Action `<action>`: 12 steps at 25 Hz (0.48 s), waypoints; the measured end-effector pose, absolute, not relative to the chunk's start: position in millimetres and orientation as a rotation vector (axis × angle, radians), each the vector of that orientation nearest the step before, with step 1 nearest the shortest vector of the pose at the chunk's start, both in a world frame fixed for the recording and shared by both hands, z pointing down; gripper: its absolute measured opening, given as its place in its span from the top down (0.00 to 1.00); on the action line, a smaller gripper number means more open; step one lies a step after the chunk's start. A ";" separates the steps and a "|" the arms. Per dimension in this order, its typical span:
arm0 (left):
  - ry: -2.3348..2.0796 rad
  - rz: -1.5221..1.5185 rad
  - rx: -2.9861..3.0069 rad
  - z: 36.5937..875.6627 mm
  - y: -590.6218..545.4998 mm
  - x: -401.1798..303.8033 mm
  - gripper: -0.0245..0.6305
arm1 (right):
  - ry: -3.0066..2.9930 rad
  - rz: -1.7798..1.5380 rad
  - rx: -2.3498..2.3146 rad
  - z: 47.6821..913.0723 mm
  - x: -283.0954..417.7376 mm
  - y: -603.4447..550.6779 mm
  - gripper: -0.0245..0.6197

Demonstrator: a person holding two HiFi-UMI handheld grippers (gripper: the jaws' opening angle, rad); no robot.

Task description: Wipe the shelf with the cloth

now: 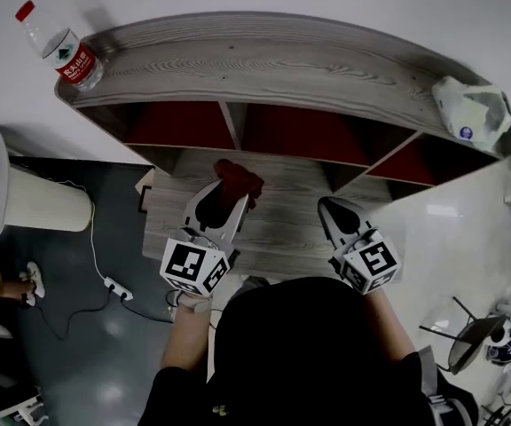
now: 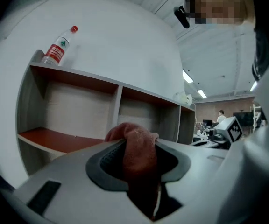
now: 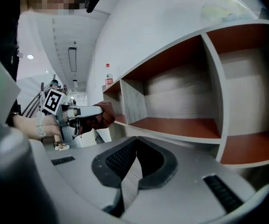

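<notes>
A dark red cloth (image 1: pixel 238 181) is pinched in my left gripper (image 1: pixel 229 195), which is shut on it just above the grey wood-grain lower board (image 1: pixel 282 233) of the shelf (image 1: pixel 264 60). In the left gripper view the cloth (image 2: pixel 133 135) bulges out between the jaws, with the shelf's red-floored compartments (image 2: pixel 55 141) ahead. My right gripper (image 1: pixel 337 211) hovers over the same board to the right, shut with nothing in it. In the right gripper view its jaws (image 3: pixel 135 140) meet at the tips, and the left gripper (image 3: pixel 85 111) with the cloth (image 3: pixel 104 116) shows at the left.
A water bottle (image 1: pixel 60 47) lies on the left end of the shelf top, and a white plastic bag (image 1: pixel 473 109) sits on the right end. A white bin (image 1: pixel 25 198) and a power strip with cable (image 1: pixel 113 287) are on the floor to the left.
</notes>
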State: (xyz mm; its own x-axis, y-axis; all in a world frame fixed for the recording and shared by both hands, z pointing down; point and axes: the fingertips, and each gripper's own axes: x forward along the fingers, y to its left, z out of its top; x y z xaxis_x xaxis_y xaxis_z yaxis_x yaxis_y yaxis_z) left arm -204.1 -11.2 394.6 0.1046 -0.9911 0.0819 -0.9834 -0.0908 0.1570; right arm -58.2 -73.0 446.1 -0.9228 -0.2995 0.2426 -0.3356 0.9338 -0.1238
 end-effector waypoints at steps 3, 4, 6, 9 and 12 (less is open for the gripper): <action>-2.022 -0.069 2.154 405.5 9.7 -212.7 0.74 | -2.876 0.222 0.401 445.2 -76.1 -69.2 0.96; -2.030 -0.074 2.141 408.5 15.9 -214.6 0.74 | -2.877 0.216 0.378 444.4 -82.0 -68.0 0.97; -2.042 -0.089 2.120 414.0 27.5 -217.5 0.74 | -2.885 0.213 0.338 440.9 -93.5 -64.7 0.97; -2.045 -0.143 2.100 420.6 43.1 -220.9 0.74 | -2.909 0.252 0.301 429.5 -108.7 -58.5 0.96; -2.067 -0.155 2.102 423.2 54.9 -224.0 0.74 | -2.917 0.217 0.237 430.5 -115.6 -53.1 0.96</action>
